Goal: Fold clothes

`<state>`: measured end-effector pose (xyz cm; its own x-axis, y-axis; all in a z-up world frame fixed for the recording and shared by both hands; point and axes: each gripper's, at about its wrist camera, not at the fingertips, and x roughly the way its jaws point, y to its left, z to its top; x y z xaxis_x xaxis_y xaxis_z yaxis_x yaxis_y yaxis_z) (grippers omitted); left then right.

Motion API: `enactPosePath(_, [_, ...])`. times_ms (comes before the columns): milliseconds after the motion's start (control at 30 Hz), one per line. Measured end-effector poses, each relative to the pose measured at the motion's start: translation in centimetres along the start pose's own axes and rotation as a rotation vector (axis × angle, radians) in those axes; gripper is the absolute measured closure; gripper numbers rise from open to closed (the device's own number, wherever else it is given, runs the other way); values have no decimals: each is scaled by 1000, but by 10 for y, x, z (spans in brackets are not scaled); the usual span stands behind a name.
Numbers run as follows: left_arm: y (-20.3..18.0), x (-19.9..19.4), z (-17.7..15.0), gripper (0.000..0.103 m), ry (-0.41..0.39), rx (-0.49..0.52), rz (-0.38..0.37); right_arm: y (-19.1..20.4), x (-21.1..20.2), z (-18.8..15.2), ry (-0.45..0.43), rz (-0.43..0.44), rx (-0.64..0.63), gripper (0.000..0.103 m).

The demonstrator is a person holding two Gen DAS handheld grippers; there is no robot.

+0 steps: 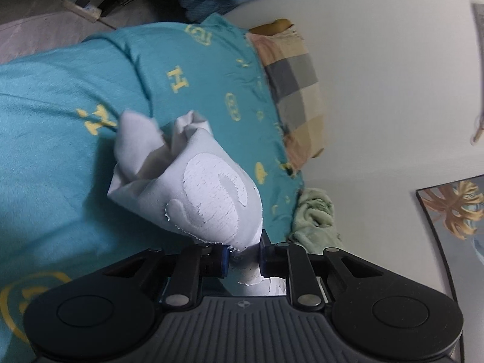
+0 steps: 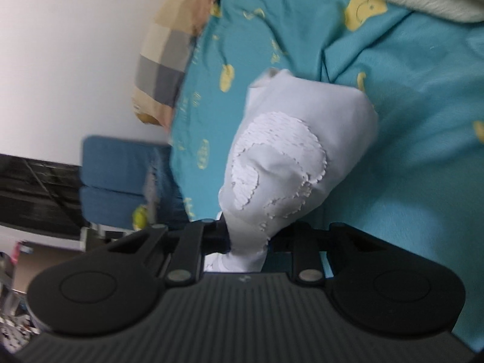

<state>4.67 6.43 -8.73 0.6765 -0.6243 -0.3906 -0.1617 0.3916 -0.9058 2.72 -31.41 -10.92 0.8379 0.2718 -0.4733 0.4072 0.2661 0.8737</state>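
White cloth fills the middle of both wrist views: you have the garment [image 1: 187, 181] off the teal bedspread [image 1: 60, 151], and each tool has it pinched. Your left tool [image 1: 245, 257] is closed down to the thickness of the fabric, its blue pads pressing a bunched neck of cloth. Your right tool [image 2: 246, 242] is clamped the same way on the garment [image 2: 290, 151], with a tail of cloth poking out behind the fingers.

Both grips look to be on gathered wads, not on a flat edge or corner, and the textured print is wrinkled around each pinch. So the step, as I judge it, is to spread the piece before any fold. Draw your hands apart until the cloth between them pulls flat, without yanking; it looks thin and soft and may slip from a bunched hold. If you cannot find a hem, lower the piece onto the bedspread and take hold again at two corners.

Pick a bare stretch of bed for laying it down, away from the checked pillow [image 1: 296, 90] and the green towel [image 1: 314, 220] at the wall side. Let the hanging end touch down first, then lay the rest away from it so no air or creases get trapped.
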Motion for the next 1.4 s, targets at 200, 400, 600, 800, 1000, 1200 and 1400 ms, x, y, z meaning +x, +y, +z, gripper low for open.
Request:
enactPosePath(200, [-61, -32, -27, 84, 26, 34, -28, 11, -73, 4, -26, 41, 17, 80])
enactPosePath(400, [-158, -2, -69, 84, 94, 100, -90, 38, -141, 51, -84, 89, 22, 80])
enactPosePath(600, [-264, 48, -114, 84, 174, 164, -166, 69, -211, 147, -215, 119, -17, 79])
enactPosePath(800, [-364, 151, -170, 84, 286, 201, -298, 88, -273, 257, -372, 150, -65, 79])
enactPosePath(1000, [-389, 267, -241, 84, 396, 205, -362, 67, -308, 338, -491, 145, -126, 79])
enactPosePath(1200, [-327, 326, -314, 83, 568, 273, -321, -13, -329, 354, -505, 17, -165, 79])
enactPosePath(1400, [-266, 317, -341, 83, 653, 372, -232, -99, -332, 330, -385, -114, -102, 80])
